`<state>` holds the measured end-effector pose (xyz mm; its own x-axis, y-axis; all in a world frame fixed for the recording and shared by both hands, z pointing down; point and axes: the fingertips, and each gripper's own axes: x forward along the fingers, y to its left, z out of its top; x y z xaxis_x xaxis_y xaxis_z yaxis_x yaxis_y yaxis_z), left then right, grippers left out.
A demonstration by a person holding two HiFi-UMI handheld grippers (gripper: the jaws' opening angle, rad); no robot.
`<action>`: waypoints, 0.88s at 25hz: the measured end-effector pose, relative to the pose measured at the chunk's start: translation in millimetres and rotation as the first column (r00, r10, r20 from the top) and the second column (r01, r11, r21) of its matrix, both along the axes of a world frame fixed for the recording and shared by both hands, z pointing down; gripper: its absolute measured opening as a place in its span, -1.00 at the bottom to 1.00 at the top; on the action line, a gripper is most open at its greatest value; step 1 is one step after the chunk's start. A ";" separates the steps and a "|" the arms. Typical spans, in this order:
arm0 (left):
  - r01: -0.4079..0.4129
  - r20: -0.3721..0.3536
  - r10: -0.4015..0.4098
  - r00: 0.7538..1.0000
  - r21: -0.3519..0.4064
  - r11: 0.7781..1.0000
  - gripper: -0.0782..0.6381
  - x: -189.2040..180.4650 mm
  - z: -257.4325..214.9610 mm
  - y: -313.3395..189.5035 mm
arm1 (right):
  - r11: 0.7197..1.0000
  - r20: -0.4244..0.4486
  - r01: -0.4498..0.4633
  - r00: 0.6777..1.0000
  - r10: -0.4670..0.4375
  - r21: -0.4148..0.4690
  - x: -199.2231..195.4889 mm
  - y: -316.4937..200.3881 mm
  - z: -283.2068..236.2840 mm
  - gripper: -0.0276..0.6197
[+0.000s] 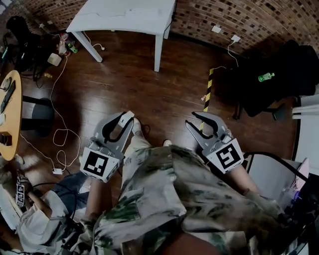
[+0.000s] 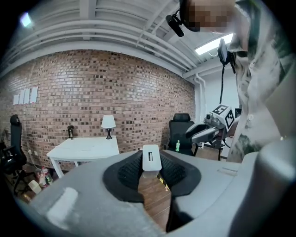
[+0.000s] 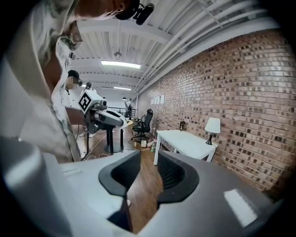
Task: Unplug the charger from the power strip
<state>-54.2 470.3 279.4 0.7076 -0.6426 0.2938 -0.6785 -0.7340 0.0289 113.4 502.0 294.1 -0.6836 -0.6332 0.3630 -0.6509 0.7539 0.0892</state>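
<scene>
Two grippers over open wood floor (image 1: 149, 94), short of white desk (image 1: 124, 15): left gripper (image 2: 150, 169) clamps white charger (image 2: 151, 159), long axis pointing deskward; right gripper (image 3: 149, 162) spread wide, empty.

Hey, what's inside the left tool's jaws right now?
A white charger is clamped between the left tool's dark pads, with a small slot on the face that shows. Its lower part is covered by the pads, so any prongs cannot be seen.

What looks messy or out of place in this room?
A white cable lies in loose loops across the wooden floor at the left, a likely trip hazard. Small clutter also sits on the floor beside the white table's leg.
</scene>
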 end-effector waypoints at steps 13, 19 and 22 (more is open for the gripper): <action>-0.014 0.014 0.014 1.000 0.036 0.999 -0.49 54.5 -8.4 70.2 | 0.999 -0.005 0.022 1.000 -0.022 0.038 42.2 71.8 -8.5 -0.57; 0.006 0.014 -0.006 1.000 0.041 0.999 -0.49 46.1 -13.6 74.4 | 0.996 -0.024 0.072 0.997 -0.071 0.052 28.7 69.5 -12.6 -0.59; 0.016 0.018 -0.016 1.000 0.036 0.999 -0.49 44.6 -11.2 78.5 | 0.996 -0.027 0.080 0.997 -0.079 0.049 29.0 70.4 -11.3 -0.59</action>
<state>-9.6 548.8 268.1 0.6917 -0.6643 0.2834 -0.6905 -0.7233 -0.0100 142.4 572.4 282.8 -0.7237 -0.5948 0.3499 -0.5861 0.7974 0.1434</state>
